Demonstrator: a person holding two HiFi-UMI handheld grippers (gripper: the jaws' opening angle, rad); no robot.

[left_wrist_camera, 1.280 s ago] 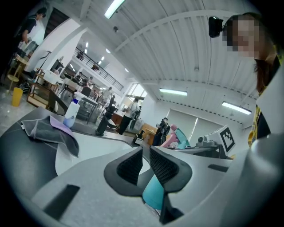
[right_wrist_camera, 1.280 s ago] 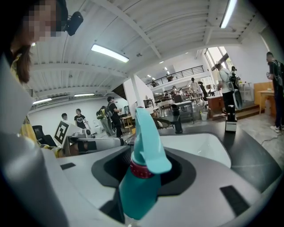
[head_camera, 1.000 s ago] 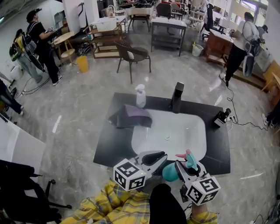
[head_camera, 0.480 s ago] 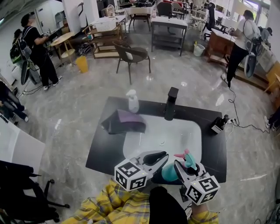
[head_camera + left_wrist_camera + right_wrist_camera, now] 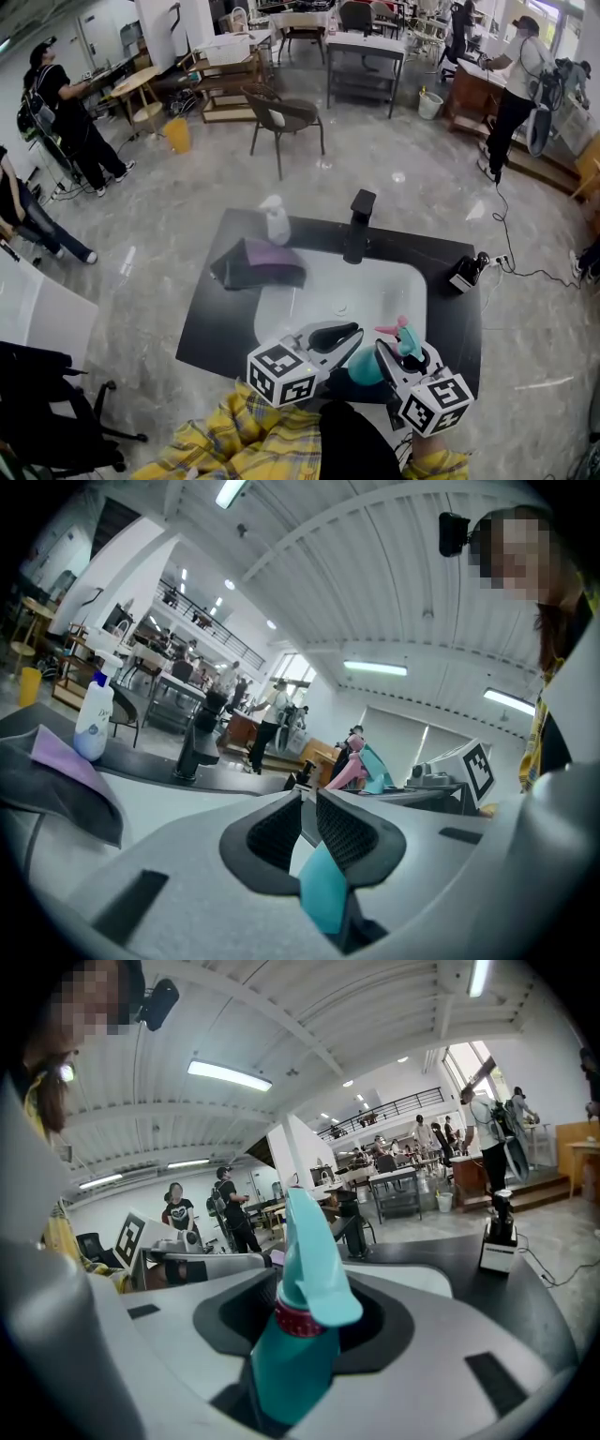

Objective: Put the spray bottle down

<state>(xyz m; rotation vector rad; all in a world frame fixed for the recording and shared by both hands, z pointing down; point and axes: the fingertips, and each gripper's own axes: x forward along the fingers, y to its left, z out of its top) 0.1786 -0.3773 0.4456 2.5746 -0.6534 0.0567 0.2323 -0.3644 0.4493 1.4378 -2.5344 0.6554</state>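
No text, brand or number can be read in any view. The white bottle (image 5: pixel 94 719) bears a blue label whose print is too small and blurred to make out. The marker cubes (image 5: pixel 279 373) show only black-and-white square patterns, without letters.

A big open lab hall: polished stone floor (image 5: pixel 394 197), work tables (image 5: pixel 366 44), freestanding sink counter (image 5: pixel 220 319)

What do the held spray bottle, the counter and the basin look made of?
The spray bottle looks like teal plastic, smooth and opaque, with a moulded trigger head. The counter is dark and smooth, perhaps stone or composite. The basin is white and glossy, likely ceramic.
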